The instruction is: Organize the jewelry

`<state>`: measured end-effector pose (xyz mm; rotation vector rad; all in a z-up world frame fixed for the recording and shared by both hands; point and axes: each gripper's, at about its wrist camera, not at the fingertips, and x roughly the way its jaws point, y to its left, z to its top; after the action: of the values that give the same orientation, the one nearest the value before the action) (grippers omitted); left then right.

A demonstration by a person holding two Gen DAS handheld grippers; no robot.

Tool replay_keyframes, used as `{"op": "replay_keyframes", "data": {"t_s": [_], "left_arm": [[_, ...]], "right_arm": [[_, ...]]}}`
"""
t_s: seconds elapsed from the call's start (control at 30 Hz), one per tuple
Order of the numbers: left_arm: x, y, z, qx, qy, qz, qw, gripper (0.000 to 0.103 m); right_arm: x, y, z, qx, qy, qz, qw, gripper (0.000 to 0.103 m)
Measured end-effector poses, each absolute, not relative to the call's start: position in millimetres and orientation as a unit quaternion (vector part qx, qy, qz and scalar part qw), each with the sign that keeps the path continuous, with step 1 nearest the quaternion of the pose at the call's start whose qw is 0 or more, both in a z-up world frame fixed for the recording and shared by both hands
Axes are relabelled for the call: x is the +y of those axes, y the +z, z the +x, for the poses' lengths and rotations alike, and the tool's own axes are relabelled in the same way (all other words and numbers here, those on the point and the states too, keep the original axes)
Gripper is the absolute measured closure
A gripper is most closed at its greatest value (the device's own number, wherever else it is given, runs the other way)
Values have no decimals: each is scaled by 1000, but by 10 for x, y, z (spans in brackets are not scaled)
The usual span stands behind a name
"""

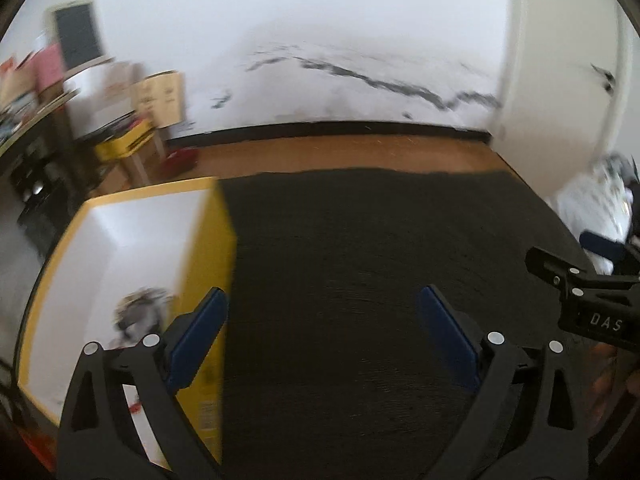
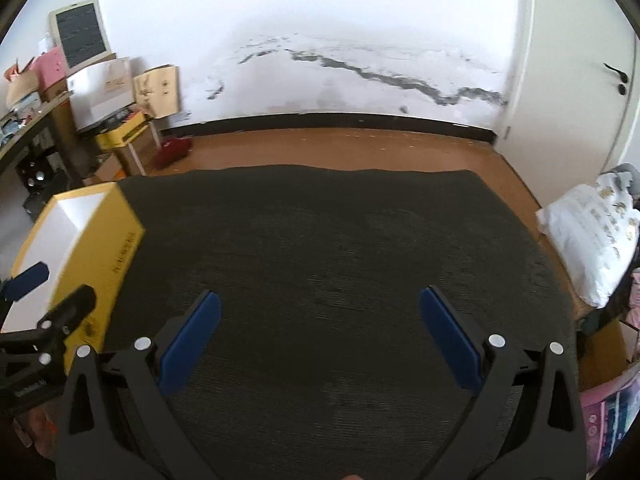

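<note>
Dark counter (image 2: 320, 260) lies bare ahead, yellow box (image 2: 100, 256) at left; both grippers (image 1: 322, 308) (image 2: 320, 312) angle down, jaws spread, empty.

Both wrist fisheye cameras looked forward and downward, close above the dark mat (image 1: 360, 260), facing the white wall (image 2: 320, 20); both views shared the yellow box (image 2: 100, 256) at frame left.

Yellow box (image 2: 116, 236), seemingly white-lined; dark mat (image 2: 328, 248)
</note>
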<state>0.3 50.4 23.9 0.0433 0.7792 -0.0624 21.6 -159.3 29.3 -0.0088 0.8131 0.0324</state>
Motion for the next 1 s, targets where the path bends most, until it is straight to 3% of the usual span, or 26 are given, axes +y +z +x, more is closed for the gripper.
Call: {"op": "replay_keyframes", "data": {"t_s": [0.23, 1.0], "left_arm": [[68, -32, 279, 425, -36, 28, 904, 6], [-99, -237, 488, 439, -17, 27, 898, 6]], "right_arm": [[-2064, -29, 158, 432, 0, -6, 902, 7], [-2173, 6, 276, 421, 9, -2, 907, 7]]}}
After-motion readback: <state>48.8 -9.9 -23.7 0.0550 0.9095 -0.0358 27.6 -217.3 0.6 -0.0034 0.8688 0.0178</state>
